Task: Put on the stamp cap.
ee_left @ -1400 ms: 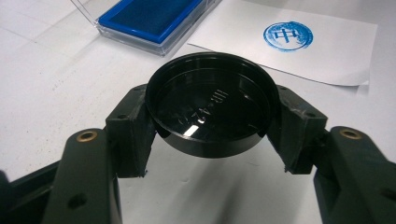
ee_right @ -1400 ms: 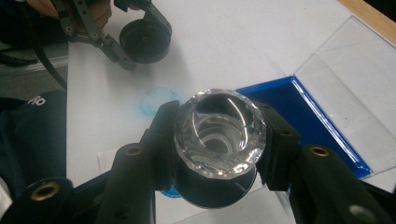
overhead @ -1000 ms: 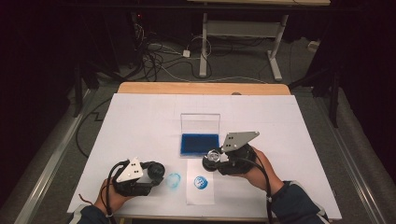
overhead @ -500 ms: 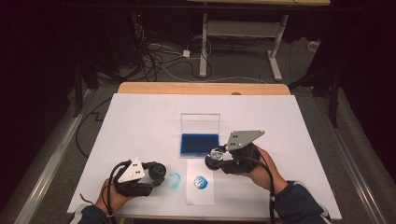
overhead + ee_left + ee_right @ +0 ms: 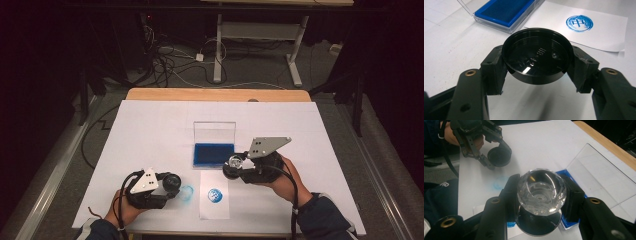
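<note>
Stamping work at a white-covered table [image 5: 150, 125]. Right gripper [image 5: 541, 192] clamped on a faceted clear stamp [image 5: 541, 191], black base pointing down, held just near of the open blue ink pad [image 5: 214, 153] and a little right of it. Left gripper [image 5: 536, 62] closed tight around a round black cap [image 5: 536, 58], hollow side up, low over the table at near left. Between the two, a paper slip [image 5: 214, 210] bearing a blue seal print [image 5: 215, 195]. Cap lying to the left of the stamp and nearer, well apart; stamp axis roughly upright, possibly tilted. Likely next: bringing base and cap together.
</note>
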The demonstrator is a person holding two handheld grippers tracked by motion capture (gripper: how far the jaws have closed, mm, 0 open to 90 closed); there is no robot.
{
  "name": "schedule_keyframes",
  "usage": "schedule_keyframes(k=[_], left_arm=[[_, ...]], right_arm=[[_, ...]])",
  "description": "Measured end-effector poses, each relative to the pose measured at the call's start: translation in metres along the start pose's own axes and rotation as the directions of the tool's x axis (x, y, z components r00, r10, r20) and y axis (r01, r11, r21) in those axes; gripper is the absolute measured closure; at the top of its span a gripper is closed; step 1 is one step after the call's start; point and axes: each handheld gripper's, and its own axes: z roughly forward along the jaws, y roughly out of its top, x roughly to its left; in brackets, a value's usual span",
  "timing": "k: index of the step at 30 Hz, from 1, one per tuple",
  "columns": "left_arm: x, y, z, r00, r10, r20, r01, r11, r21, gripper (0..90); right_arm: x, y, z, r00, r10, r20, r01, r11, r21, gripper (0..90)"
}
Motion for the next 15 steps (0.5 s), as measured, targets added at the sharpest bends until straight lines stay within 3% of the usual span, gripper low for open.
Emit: schedule_keyframes(k=[10, 15], left_arm=[[-0.007, 0.017, 0.018, 0.998, 0.052, 0.035, -0.053, 0.9986, 0.002, 36.3], [-0.009, 0.022, 0.024, 0.9972, 0.056, 0.05, -0.056, 0.9984, 0.0, 36.3]], right_arm=[[0.002, -0.001, 0.0, 1.0, -0.006, 0.001, 0.006, 1.0, 0.011, 56.1], [0.005, 0.001, 0.0, 0.9999, -0.009, -0.005, 0.009, 1.0, 0.006, 56.1]])
